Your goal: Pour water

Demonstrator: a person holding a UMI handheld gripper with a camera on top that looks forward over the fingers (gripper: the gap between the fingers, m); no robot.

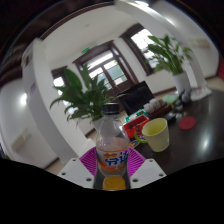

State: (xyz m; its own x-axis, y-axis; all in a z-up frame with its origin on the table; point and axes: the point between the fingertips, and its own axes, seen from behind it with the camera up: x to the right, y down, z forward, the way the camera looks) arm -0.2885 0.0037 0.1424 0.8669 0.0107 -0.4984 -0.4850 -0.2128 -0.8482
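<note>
Gripper (114, 168): bottom centre of the frame, magenta pads (92, 160) pressed on both sides of the bottle, pinching it.
Bottle (112, 145): clear plastic with blue-and-white label, orange liquid at the base, cap on top; held upright, long axis vertical, centre of the frame.
Cup (155, 133): pale yellow-green, on the dark table (185, 145), just right of and beyond the bottle, mouth up.
Key relation: cup lies to the right of the jaws and slightly ahead; likely calls for tipping the bottle's neck rightward over the rim.
Cap: seemingly on, a possible obstacle to pouring.
Background: potted plants (85, 95), windows, upper half of the frame.
</note>
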